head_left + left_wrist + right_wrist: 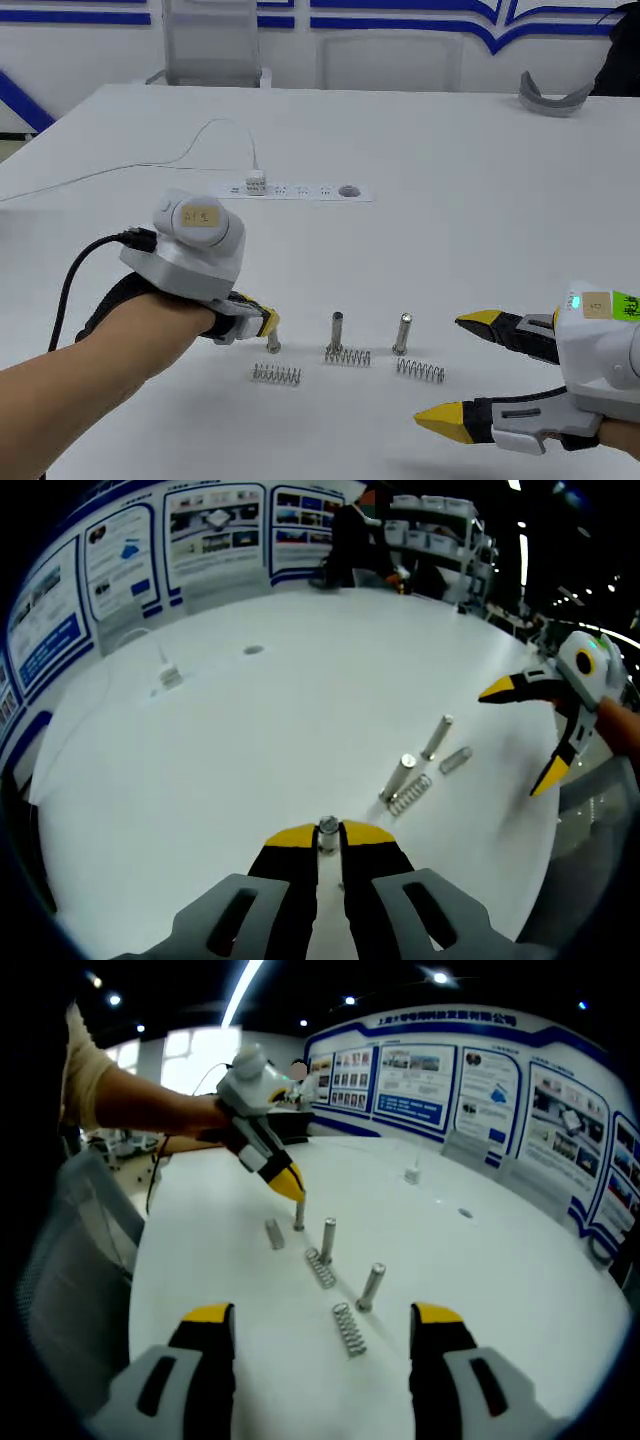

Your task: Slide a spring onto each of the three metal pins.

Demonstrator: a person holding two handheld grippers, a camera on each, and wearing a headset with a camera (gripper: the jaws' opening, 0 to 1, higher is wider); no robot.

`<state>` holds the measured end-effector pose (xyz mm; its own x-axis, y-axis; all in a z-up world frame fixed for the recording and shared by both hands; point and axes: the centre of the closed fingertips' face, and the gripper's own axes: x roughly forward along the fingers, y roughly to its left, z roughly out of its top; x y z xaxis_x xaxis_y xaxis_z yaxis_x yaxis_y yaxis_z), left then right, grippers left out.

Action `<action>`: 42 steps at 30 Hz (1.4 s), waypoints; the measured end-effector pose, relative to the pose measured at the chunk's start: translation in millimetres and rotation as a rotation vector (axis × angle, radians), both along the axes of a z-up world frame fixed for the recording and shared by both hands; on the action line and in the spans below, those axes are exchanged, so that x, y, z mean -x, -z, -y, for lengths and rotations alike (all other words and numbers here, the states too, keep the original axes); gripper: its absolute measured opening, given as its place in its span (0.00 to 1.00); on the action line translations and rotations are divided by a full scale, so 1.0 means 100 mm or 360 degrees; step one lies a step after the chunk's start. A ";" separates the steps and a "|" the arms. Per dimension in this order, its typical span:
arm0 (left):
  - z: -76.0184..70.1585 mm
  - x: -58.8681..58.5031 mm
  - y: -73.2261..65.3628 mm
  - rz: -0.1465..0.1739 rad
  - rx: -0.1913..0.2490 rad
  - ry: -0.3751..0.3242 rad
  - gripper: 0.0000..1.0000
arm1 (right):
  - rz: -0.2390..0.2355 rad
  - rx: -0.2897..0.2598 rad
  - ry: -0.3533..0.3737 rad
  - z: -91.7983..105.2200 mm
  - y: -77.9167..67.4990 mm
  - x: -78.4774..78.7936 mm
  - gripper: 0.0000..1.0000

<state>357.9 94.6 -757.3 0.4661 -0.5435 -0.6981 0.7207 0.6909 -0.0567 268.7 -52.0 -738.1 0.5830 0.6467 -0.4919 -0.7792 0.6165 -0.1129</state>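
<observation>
Three metal pins stand upright in a row on the white table: left pin (273, 343), middle pin (336, 330), right pin (403, 333). A spring lies flat in front of each: left spring (276, 374), middle spring (348, 356), right spring (420, 370). My left gripper (266, 321) is shut on the left pin (328, 830), whose top shows between the yellow tips (295, 836). My right gripper (455, 368) hangs open to the right of the right spring, holding nothing. From the right gripper (320, 1320), the right pin (371, 1287) and right spring (347, 1328) are nearest.
A white power strip (300, 190) with a cable (150, 165) lies further back on the table. A grey curved part (553, 97) rests at the far right edge. A black cable (80, 275) trails from the left gripper. Chairs stand behind the table.
</observation>
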 end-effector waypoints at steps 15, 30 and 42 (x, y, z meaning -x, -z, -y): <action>0.04 0.02 -0.02 0.0039 0.0009 0.0061 0.08 | 0.0006 0.0006 0.0003 0.00 -0.01 0.00 0.73; 0.01 0.04 -0.07 0.0085 0.0043 0.0066 0.18 | 0.0028 0.0008 -0.0010 -0.02 -0.07 0.00 0.73; -0.05 0.12 -0.09 0.0101 0.0101 0.0071 0.32 | 0.0041 -0.0009 0.0013 -0.02 -0.13 -0.04 0.66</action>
